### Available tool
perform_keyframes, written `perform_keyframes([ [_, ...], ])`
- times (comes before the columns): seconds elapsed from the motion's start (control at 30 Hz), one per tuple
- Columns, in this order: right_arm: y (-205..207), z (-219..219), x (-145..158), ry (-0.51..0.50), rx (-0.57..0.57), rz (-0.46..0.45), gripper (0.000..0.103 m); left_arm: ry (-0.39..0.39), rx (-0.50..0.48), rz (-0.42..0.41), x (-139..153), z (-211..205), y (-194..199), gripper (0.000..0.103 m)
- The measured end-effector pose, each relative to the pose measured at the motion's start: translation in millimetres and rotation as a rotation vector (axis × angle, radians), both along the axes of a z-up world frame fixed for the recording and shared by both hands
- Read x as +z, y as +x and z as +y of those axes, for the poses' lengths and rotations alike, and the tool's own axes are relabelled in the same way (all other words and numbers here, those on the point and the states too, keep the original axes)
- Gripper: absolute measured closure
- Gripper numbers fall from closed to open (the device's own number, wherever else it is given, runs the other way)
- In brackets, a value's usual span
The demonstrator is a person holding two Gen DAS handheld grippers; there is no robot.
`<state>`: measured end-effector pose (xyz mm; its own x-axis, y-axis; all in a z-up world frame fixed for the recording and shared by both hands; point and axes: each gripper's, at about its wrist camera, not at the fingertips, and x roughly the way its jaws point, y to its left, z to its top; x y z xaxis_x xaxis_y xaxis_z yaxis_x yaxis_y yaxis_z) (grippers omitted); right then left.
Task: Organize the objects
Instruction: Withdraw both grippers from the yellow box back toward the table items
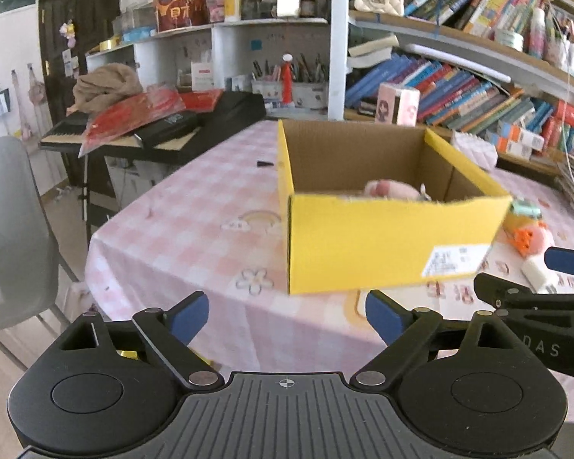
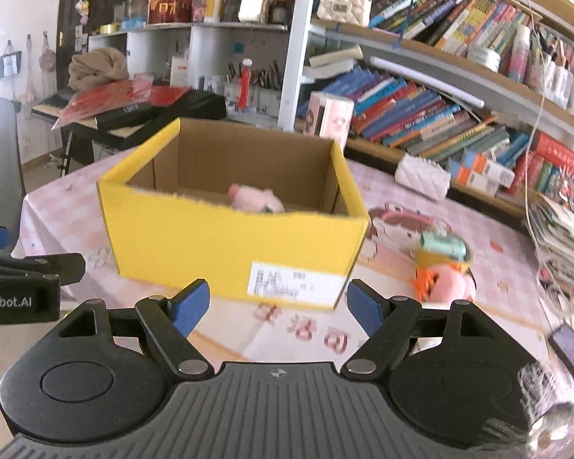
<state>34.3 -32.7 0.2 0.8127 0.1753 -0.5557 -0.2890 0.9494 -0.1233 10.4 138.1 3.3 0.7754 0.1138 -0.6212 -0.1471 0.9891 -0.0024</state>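
A: Why is the yellow box (image 2: pixel 233 244) set in the middle of the table (image 1: pixel 180 237)?

B: My guess is it's the bin for the tidy-up. It stands open-topped on the pink checked cloth, and a pink soft toy (image 2: pixel 254 199) already lies inside, toward the far right corner.

A: And the grippers?

B: Both are on the near side of the box, empty. The left gripper (image 1: pixel 287 317) has its fingers spread wide with nothing between them; the right gripper (image 2: pixel 278 306) is spread the same way, facing the box's labelled wall.

A: What is left to put away?

B: To the right of the box, on the cloth, there's a small pile: an orange and pink toy (image 2: pixel 445 281) with a mint-green piece (image 2: pixel 442 246) resting against its far side. From the left camera a small white object (image 1: pixel 535 273) also lies near them. The picture is smeared there, so I can't say exactly what each is.

A: Anything in the way?

B: The box's near wall is tall, so anything going in would probably need lifting over the rim. A white quilted pouch (image 2: pixel 423 176) sits farther back on the right, a stack of papers (image 2: pixel 566 237) crowds the right edge, and a keyboard (image 1: pixel 164 130) stands beyond the table's far left end.
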Motion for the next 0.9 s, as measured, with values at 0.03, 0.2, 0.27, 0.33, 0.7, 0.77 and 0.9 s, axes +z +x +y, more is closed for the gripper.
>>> perform_keyframes([
  [0.03,-4.1,-0.8,-1.8,0.001,-0.005,0.006,0.025,0.001,-0.005,0.006,-1.1,-1.0,-2.4,0.012],
  [0.2,-18.9,-5.8,-8.5,-0.003,-0.031,0.031,0.024,0.002,-0.025,0.036,-6.2,-5.8,-13.3,0.011],
  [0.27,-25.6,-8.6,-11.3,0.001,-0.043,0.041,0.022,0.002,-0.037,0.047,-7.8,-8.5,-16.2,0.011],
  [0.33,-31.2,-11.8,-13.0,0.01,-0.054,0.052,0.02,0.005,-0.053,0.055,-8.8,-11.6,-19.2,0.011],
  [0.7,-56.9,-37.7,-19.0,0.017,-0.163,0.083,0.019,0.006,-0.177,0.078,-14.7,-38.3,-26.1,0.01],
  [0.77,-59.9,-44.4,-19.6,0.017,-0.19,0.087,0.019,0.008,-0.203,0.081,-15.1,-44.6,-25.2,0.01],
  [0.9,-64.0,-60.3,-20.8,0.02,-0.25,0.094,0.019,0.011,-0.259,0.084,-15.3,-58.7,-22.5,0.01],
])
